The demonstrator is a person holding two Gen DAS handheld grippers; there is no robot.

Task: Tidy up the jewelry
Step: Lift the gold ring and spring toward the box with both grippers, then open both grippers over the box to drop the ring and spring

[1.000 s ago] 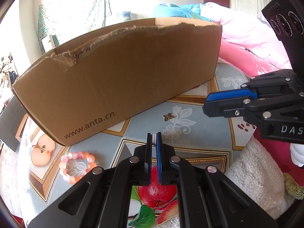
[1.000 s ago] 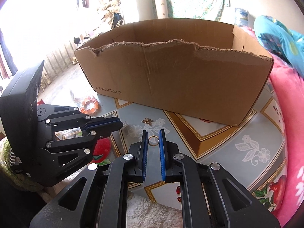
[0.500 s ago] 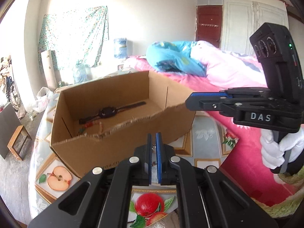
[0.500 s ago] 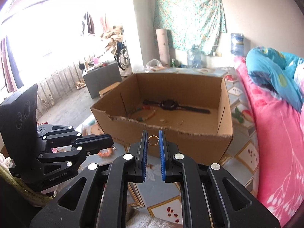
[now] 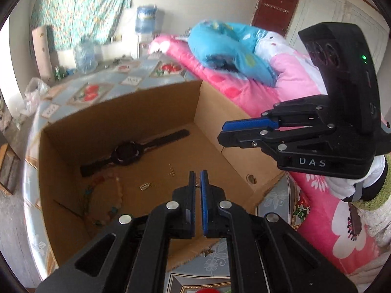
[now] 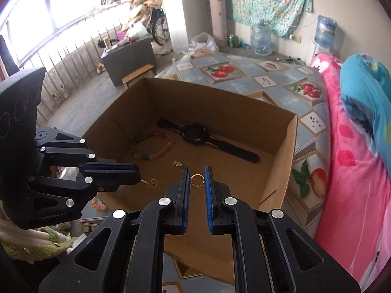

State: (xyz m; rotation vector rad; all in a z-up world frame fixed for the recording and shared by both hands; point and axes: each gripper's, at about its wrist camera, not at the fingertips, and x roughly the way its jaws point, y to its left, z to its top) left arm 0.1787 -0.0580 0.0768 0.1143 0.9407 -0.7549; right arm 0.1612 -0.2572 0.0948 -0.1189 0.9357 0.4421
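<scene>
While tilted downward, right claw (image 6: 197,179) pinches ring (image 6: 197,179).

Daylit, bright | glare blown out at window (image 6: 73,7) | motion blur on pillow (image 5: 232,46) | fisheye bending, dark corners | soft shadows inside box (image 6: 220,107)

A cardboard box (image 5: 171,112) is seen from above, with a black watch (image 5: 127,150) and a bead bracelet (image 5: 105,200) lying inside. The left gripper (image 5: 198,178), nearly closed, is held above it.
</scene>
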